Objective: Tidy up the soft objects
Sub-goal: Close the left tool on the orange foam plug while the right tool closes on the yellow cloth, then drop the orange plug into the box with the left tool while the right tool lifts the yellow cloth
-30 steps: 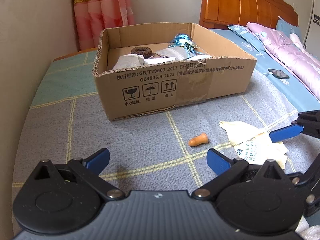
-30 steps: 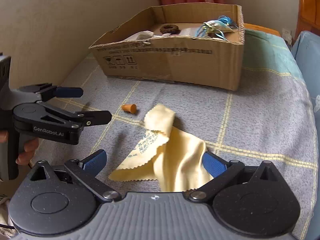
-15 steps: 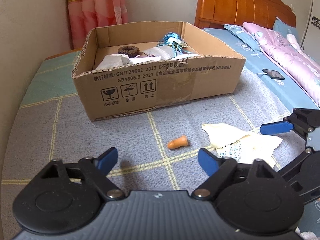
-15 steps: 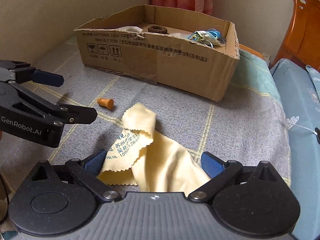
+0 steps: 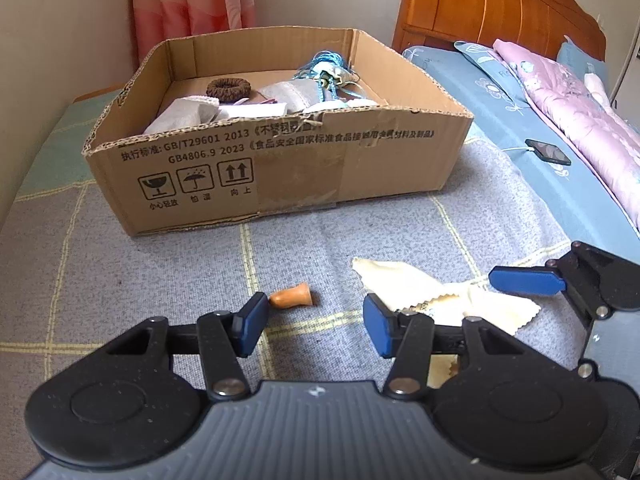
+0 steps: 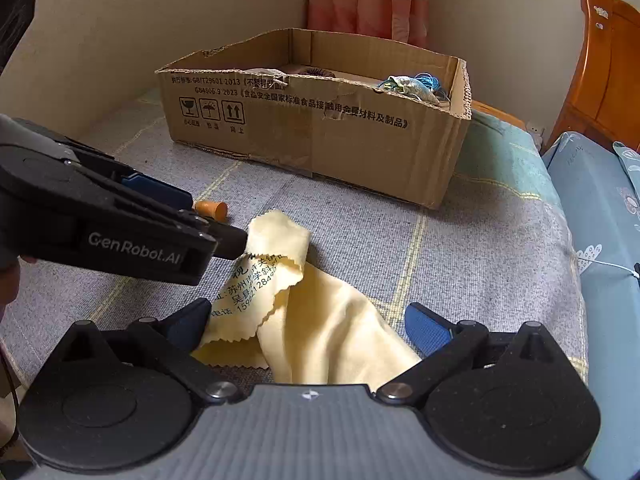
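Both claws unloaded: left gripper [image 5: 314, 326] closing, earplug [image 5: 291, 295] ahead, lying sideways, flared end right; right gripper [image 6: 307, 330] spread around cloth [image 6: 320, 320].

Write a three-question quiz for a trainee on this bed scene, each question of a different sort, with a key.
1. True or false: the orange earplug lies inside the cardboard box.
2. What lies between the fingers of the right gripper? A. a brown hair tie B. a yellow cloth C. a phone
3. Fill in: the left gripper is closing just short of the ____.

Key:
1. False: it lies on the grey blanket, in front of the box.
2. B: the yellow cloth lies between the open fingers; the pads do not press it.
3. Earplug: nothing is gripped yet.
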A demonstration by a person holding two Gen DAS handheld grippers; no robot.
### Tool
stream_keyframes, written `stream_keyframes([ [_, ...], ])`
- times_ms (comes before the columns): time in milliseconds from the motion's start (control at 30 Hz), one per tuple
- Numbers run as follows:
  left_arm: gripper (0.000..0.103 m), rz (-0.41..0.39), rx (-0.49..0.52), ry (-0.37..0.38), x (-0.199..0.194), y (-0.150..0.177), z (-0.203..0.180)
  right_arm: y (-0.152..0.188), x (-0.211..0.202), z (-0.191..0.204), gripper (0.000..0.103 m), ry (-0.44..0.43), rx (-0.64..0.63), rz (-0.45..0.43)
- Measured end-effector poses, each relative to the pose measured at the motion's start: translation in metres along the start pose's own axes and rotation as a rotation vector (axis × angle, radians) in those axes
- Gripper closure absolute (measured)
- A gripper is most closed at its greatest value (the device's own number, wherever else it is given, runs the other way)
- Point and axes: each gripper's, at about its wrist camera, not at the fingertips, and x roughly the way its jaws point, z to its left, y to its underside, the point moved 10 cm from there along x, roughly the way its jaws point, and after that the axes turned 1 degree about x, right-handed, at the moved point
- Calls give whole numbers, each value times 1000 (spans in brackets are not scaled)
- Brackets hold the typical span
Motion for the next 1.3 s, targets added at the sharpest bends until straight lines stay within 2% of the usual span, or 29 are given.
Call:
stream_keyframes([
  [167, 67, -17, 6, -34, 4, -4, 1, 1, -1, 0, 0, -10, -8, -24],
  [400, 68, -26, -16, -58, 8, -9, 4, 1, -2, -1, 0, -16, -15, -35],
  [600, 82, -31, -25, -70, 7, -10, 3, 2, -3, -1, 0, -13, -14, -36],
  [800, 83, -36, -14, -69, 5, -9, 6, 1, -4, 0, 1, -21, -18, -37],
  [900, 83, -43, -3, -66, 3, -10, 9, 0, -8, 5, 13, -38, -34, -42],
  [1000, 82, -57, 27, -71, -2, -12, 10, -1, -13, 9, 31, -42, -47, -45],
  [1067, 82, -60, 43, -64, -5, -13, 11, -2, -15, 11, 47, -43, -50, -40],
  [1233, 82, -59, 98, -53, -14, -11, 11, -5, -18, 16, 74, -37, -67, -33],
  [1300, 82, -62, 124, -46, -18, -10, 9, -5, -20, 18, 80, -24, -83, -32],
])
